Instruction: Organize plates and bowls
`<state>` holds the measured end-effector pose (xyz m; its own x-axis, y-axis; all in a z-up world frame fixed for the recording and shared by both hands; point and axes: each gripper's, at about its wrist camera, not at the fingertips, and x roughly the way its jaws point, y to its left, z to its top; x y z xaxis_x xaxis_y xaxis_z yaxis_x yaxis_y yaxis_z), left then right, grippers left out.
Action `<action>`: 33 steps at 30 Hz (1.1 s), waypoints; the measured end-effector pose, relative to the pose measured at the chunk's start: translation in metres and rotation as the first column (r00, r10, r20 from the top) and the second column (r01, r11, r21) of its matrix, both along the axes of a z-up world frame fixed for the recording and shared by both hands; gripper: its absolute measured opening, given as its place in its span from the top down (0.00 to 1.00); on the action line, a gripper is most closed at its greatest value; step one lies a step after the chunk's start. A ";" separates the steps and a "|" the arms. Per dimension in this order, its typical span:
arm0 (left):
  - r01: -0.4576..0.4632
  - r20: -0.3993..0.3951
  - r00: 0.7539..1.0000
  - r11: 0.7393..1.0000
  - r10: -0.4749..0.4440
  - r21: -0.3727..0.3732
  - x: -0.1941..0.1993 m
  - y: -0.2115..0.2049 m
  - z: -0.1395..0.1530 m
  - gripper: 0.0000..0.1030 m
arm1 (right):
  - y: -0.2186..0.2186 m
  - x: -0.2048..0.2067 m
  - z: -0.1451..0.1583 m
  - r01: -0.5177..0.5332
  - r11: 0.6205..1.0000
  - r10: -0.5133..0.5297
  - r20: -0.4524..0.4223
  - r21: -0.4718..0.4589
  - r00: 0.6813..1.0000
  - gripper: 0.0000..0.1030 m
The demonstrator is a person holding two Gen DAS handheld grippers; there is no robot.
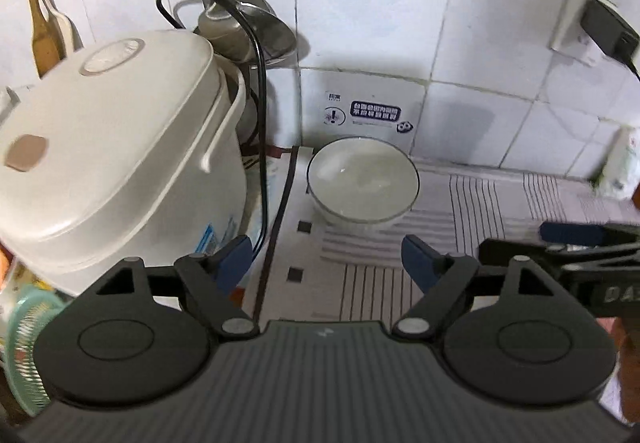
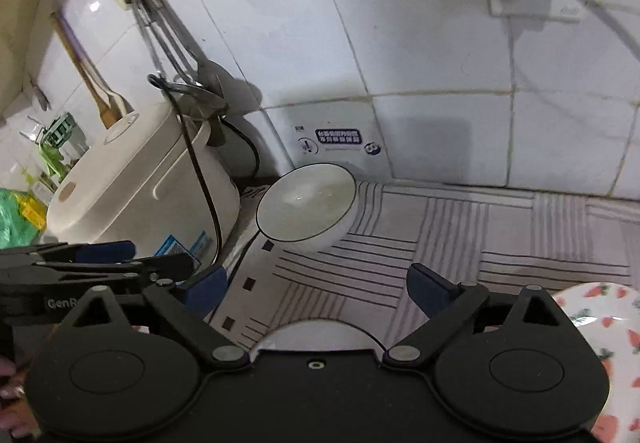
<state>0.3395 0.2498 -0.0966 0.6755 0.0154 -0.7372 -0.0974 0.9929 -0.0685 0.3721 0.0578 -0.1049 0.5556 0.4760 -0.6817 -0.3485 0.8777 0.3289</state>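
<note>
Both grippers gape empty: left gripper [image 1: 326,263] and right gripper [image 2: 316,285], white bowl [image 1: 362,185] just ahead, beside rice cooker [image 1: 116,159].

Both grippers are matt black plastic. The left gripper [image 1: 326,263] has two round discs with an engraved circle on each, triangular cut-outs above them, grey metal pivot pins, and a ribbed grey plate between the discs. Its fingers [image 1: 236,263] carry dark blue pads. The right gripper [image 2: 316,289] has the same build, with a small screw hole in its smooth black middle plate and pale lettering on its side.
</note>
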 end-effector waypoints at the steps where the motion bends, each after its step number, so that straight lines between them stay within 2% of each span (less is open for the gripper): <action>1: -0.004 0.002 1.000 1.000 0.005 -0.015 0.005 0.001 -0.003 0.19 | 0.002 0.007 -0.003 0.004 1.000 -0.004 -0.017 -0.002 1.000 0.05; 6: -0.052 0.029 0.998 0.995 0.055 -0.088 0.029 0.010 -0.021 0.18 | 0.000 0.044 -0.017 0.068 0.997 -0.064 -0.099 0.034 0.993 0.05; 11: -0.120 -0.001 0.993 0.982 0.121 -0.147 0.051 0.019 -0.044 0.21 | -0.011 0.073 -0.028 0.159 0.983 -0.142 -0.170 0.091 0.975 0.08; 14: -0.145 -0.022 0.989 0.973 0.143 -0.182 0.064 0.023 -0.057 0.22 | -0.011 0.089 -0.040 0.191 0.973 -0.161 -0.222 0.125 0.962 0.14; 19: -0.177 -0.070 0.984 0.960 0.166 -0.215 0.073 0.028 -0.075 0.34 | 0.002 0.106 -0.056 0.200 0.970 -0.157 -0.271 0.138 0.950 0.21; 23: -0.176 -0.083 0.983 0.962 0.161 -0.207 0.080 0.028 -0.081 0.45 | 0.010 0.114 -0.066 0.199 0.972 -0.157 -0.289 0.125 0.944 0.36; 25: -0.180 -0.102 0.982 0.957 0.161 -0.227 0.083 0.031 -0.087 0.56 | 0.015 0.118 -0.072 0.200 0.975 -0.165 -0.289 0.099 0.943 0.44; 28: -0.166 -0.122 0.983 0.948 0.137 -0.273 0.091 0.034 -0.095 0.66 | 0.017 0.121 -0.080 0.204 0.976 -0.173 -0.291 0.082 0.941 0.66; 30: -0.170 -0.137 0.982 0.935 0.133 -0.310 0.093 0.035 -0.100 0.73 | 0.016 0.121 -0.082 0.189 0.976 -0.152 -0.293 0.104 0.944 0.84; 33: -0.164 -0.137 0.983 0.928 0.125 -0.335 0.095 0.033 -0.102 0.80 | 0.017 0.123 -0.083 0.173 0.980 -0.138 -0.288 0.099 0.948 0.88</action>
<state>0.4346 0.2831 -0.1990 0.5983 -0.1611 -0.7849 -0.2648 0.8848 -0.3834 0.4950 0.0751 -0.1875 0.4258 0.4878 -0.7621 -0.0907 0.8610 0.5005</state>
